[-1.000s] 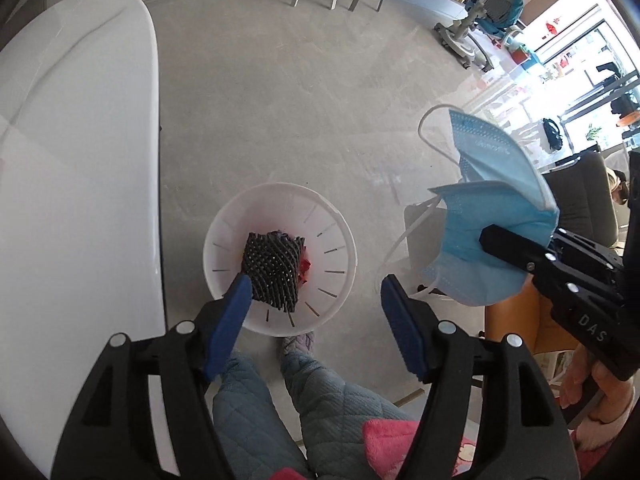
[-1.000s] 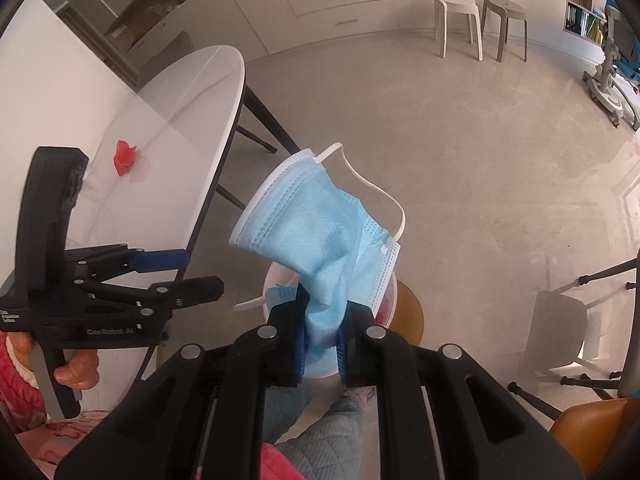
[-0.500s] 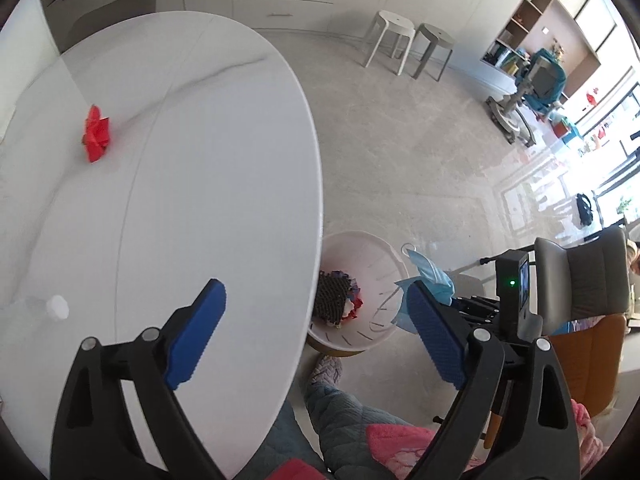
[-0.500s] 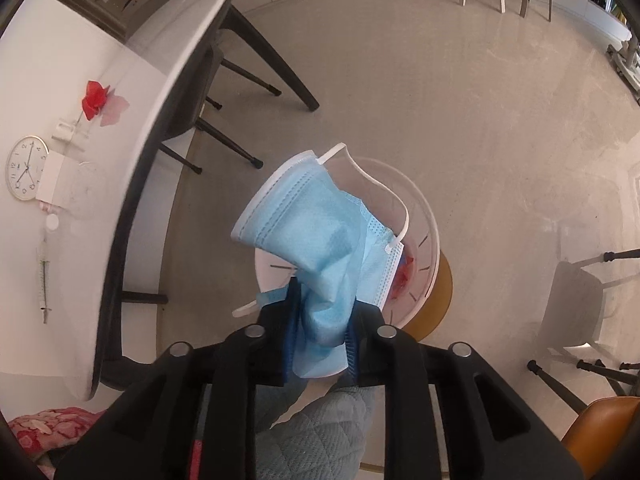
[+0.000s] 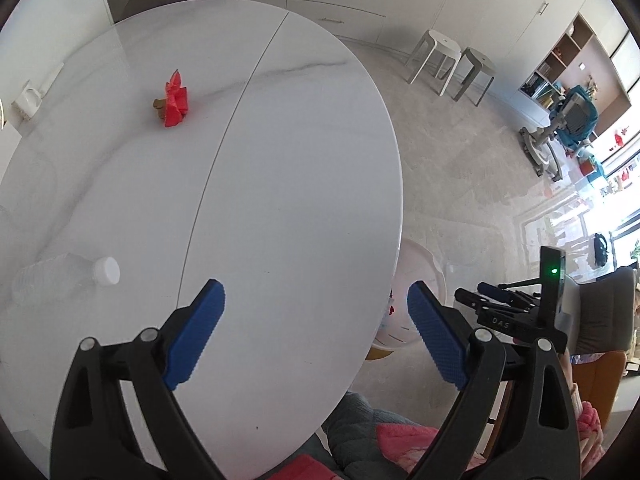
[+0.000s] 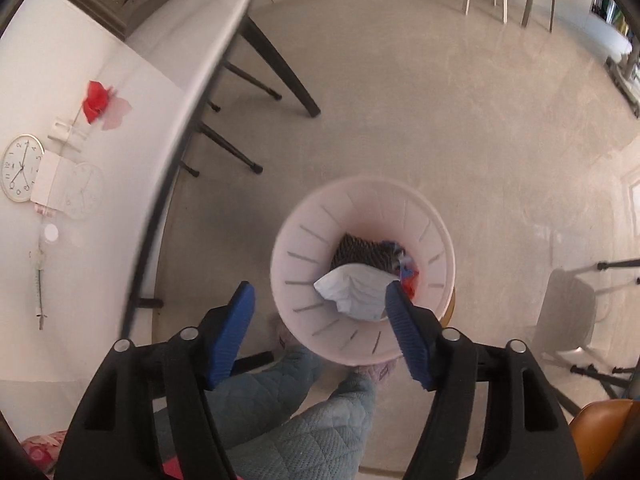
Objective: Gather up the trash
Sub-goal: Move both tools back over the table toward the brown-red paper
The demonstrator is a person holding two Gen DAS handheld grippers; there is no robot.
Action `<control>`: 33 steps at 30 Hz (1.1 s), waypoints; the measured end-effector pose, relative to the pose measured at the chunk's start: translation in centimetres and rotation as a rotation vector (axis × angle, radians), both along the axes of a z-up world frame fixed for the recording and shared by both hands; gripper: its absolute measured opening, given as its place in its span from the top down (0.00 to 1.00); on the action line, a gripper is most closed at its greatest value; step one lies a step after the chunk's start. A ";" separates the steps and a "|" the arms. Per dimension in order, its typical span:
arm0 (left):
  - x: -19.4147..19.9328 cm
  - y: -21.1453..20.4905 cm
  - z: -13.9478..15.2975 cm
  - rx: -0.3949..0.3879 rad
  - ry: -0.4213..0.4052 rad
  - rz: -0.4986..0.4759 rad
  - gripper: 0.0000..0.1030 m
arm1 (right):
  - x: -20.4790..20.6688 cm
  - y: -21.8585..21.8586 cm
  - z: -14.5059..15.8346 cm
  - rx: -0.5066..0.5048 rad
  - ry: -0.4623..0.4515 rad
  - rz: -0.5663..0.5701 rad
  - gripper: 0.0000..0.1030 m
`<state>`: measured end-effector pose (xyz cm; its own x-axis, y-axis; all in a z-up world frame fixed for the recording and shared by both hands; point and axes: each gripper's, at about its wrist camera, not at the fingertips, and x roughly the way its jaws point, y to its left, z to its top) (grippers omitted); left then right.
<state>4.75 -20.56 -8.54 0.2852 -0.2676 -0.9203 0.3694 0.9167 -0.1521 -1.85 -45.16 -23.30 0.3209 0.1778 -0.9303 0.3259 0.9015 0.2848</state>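
Right gripper [image 6: 320, 326]: jaws spread wide, nothing between the blue pads [image 6: 406, 338]. It hangs over the white waste bin [image 6: 304, 236], which stands on the floor. The blue face mask [image 6: 354, 290] lies crumpled inside the bin, on top of a dark textured item [image 6: 362, 252] and red scraps [image 6: 410, 282]; the right-hand pad overlaps the mask's edge in view, and contact cannot be determined.

Left gripper [image 5: 316, 334]: jaws likewise wide apart and empty, held above the near part of the white marble table [image 5: 280, 160]. A red crumpled wrapper [image 5: 175, 100] lies on the far side of the tabletop, well apart from the pads. A clear plastic bottle [image 5: 64, 274] with a white cap lies on its side near the table's left edge.

Surroundings: the bin sits just beside the table's edge, with the person's quilted trouser legs [image 6: 280, 392] next to it. Two stools [image 5: 452, 64] stand on the grey floor [image 6: 440, 100] before white cabinets.
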 end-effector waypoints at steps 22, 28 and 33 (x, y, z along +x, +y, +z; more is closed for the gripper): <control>8.1 18.3 -0.2 -0.022 -0.078 0.277 0.10 | 24.9 22.9 11.3 -0.047 -0.239 0.289 0.03; 10.7 21.0 -1.1 0.005 -0.097 0.289 0.10 | 31.9 27.9 6.9 -0.084 -0.187 0.296 0.03; 12.6 22.1 -2.4 0.007 -0.081 0.284 0.10 | 35.4 30.9 3.6 -0.155 -0.154 0.320 0.04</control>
<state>17.40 1.54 -10.99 0.4208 -0.1604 -0.8928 0.1088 0.9861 -0.1259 33.53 -14.26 -19.73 0.4103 0.1524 -0.8991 -0.0151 0.9869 0.1604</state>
